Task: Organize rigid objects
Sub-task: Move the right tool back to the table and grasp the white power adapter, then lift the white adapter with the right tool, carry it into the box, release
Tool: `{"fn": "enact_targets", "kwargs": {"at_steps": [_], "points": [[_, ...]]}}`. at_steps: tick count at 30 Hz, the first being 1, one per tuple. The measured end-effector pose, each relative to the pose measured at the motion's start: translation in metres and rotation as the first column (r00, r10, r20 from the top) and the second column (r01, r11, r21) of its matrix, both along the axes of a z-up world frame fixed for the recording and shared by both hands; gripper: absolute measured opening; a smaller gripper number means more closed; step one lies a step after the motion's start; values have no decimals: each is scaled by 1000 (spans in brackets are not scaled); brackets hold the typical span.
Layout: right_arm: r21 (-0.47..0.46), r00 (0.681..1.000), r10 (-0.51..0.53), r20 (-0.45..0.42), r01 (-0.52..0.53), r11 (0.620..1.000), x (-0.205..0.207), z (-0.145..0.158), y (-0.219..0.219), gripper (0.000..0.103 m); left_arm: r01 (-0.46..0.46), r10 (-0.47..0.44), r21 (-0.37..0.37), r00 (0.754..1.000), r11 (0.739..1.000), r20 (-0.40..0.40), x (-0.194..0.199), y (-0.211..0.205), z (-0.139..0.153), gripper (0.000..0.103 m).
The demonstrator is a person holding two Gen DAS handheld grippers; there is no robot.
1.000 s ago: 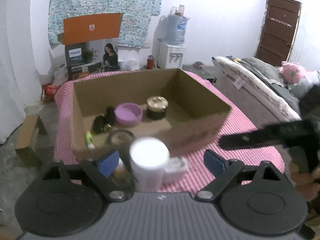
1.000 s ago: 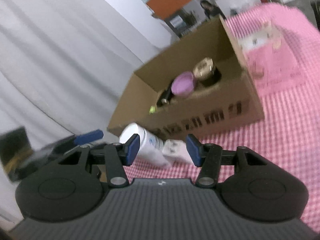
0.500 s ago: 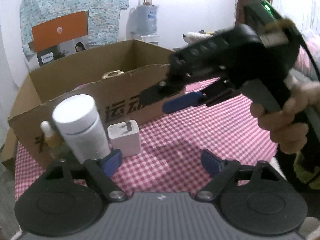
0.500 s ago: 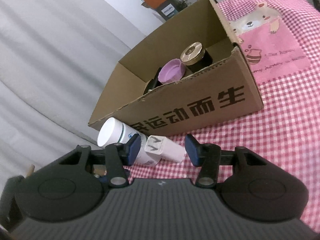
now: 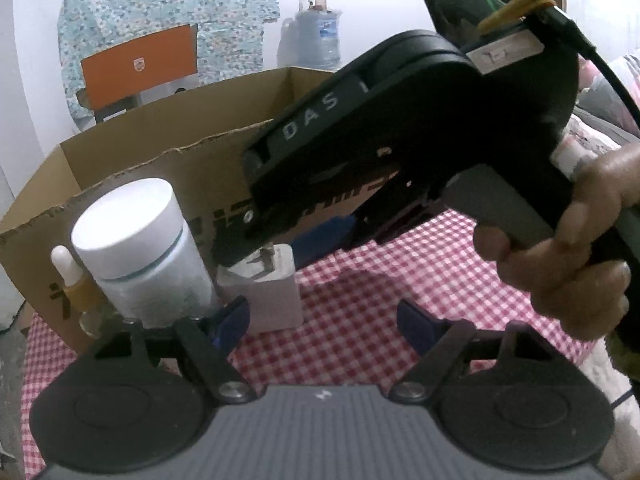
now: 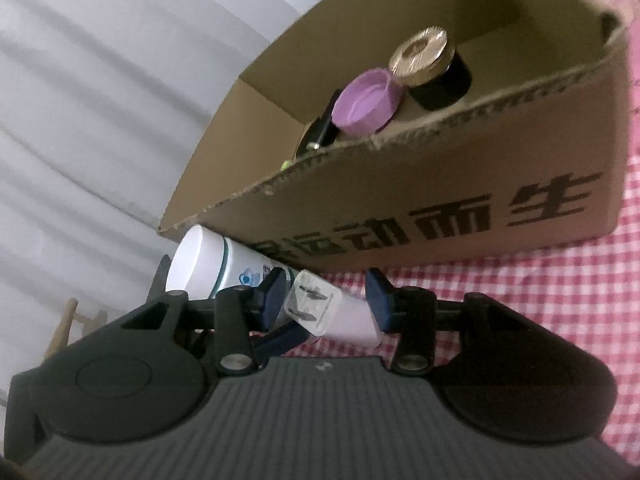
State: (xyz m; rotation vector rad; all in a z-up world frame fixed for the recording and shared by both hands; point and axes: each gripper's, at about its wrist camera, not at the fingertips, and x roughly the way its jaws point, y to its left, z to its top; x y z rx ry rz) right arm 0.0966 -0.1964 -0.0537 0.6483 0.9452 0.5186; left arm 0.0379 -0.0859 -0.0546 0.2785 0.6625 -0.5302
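A white plug adapter [image 5: 267,288] stands on the checked cloth in front of the cardboard box [image 5: 132,184], next to a white-capped bottle [image 5: 140,256] and a small dropper bottle [image 5: 76,280]. My right gripper [image 6: 328,300] is open with its blue pads on either side of the adapter [image 6: 324,312], not closed on it. In the left wrist view the right gripper [image 5: 304,240] reaches down over the adapter. My left gripper [image 5: 324,316] is open and empty, low in front of the adapter. The box [image 6: 440,208] holds a purple lid [image 6: 366,104] and a gold-capped dark jar [image 6: 432,68].
The pink checked tablecloth [image 5: 420,272] covers the table. A grey curtain [image 6: 100,100] hangs at the left of the box. A black item [image 6: 320,132] lies in the box beside the lid. A water dispenser [image 5: 316,40] stands at the back wall.
My right gripper has moved in and down until its pads straddle the white adapter. My left gripper has dropped lower and closer to the bottle and adapter.
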Motion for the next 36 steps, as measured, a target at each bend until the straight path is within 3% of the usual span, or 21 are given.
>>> {"fn": "enact_targets", "kwargs": {"at_steps": [4,9,19,24,31,36], "points": [[35,999,8,-41,-6,999,-4,-5,-1,44,-8,8,-19,1000,1000,-8,2,2,-1,79],[45,997,-11,-74,14,999,-16,-4,-8,45,17,-17,-45,1000,999,-13,0,6,0,70],[43,987,-96,-126,102,994,-68,-1,-28,45,122,-127,-96,991,988,-44,-15,4,-2,64],[62,981,-140,-131,150,987,-77,0,-37,45,125,-130,-89,990,988,-49,-14,5,-3,54],[40,971,-217,-96,222,974,-76,11,-55,44,97,-99,-41,994,994,-48,1,-1,-5,48],[33,968,-218,-123,223,974,-72,3,-55,37,83,-83,-2,993,997,-78,6,-6,-12,33]]}}
